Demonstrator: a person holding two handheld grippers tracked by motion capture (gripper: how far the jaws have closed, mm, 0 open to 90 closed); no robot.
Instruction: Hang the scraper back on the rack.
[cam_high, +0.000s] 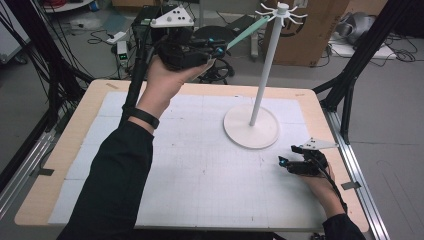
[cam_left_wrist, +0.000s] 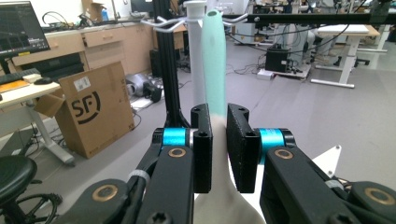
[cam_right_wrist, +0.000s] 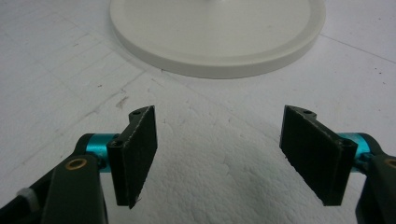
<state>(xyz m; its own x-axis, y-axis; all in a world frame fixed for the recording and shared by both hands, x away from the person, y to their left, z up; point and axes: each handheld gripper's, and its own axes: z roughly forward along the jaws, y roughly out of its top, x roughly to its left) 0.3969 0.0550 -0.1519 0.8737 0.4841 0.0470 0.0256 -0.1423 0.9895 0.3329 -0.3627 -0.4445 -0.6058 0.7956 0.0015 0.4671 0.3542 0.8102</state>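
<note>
A white stand (cam_high: 261, 75) with a round base (cam_high: 251, 127) and hooks (cam_high: 281, 12) at its top rises from the table's right half. My left gripper (cam_high: 220, 50) is raised high above the table's far edge and is shut on a mint-green and white utensil (cam_high: 247, 31). The utensil's handle (cam_left_wrist: 214, 56) points at the hooks (cam_left_wrist: 161, 22), its tip close beside the pole (cam_left_wrist: 196, 51). My right gripper (cam_high: 287, 157) rests low on the table near the right edge, open with nothing between its jaws. The round base (cam_right_wrist: 217, 32) lies just ahead of my right gripper (cam_right_wrist: 219, 156).
The table (cam_high: 200, 160) has a white gridded mat and a wooden rim. Black frame posts (cam_high: 357, 55) stand at the right. A cardboard box (cam_high: 300, 30) and cables lie on the floor beyond the table. A cardboard box (cam_left_wrist: 91, 109) is at the left in the left gripper view.
</note>
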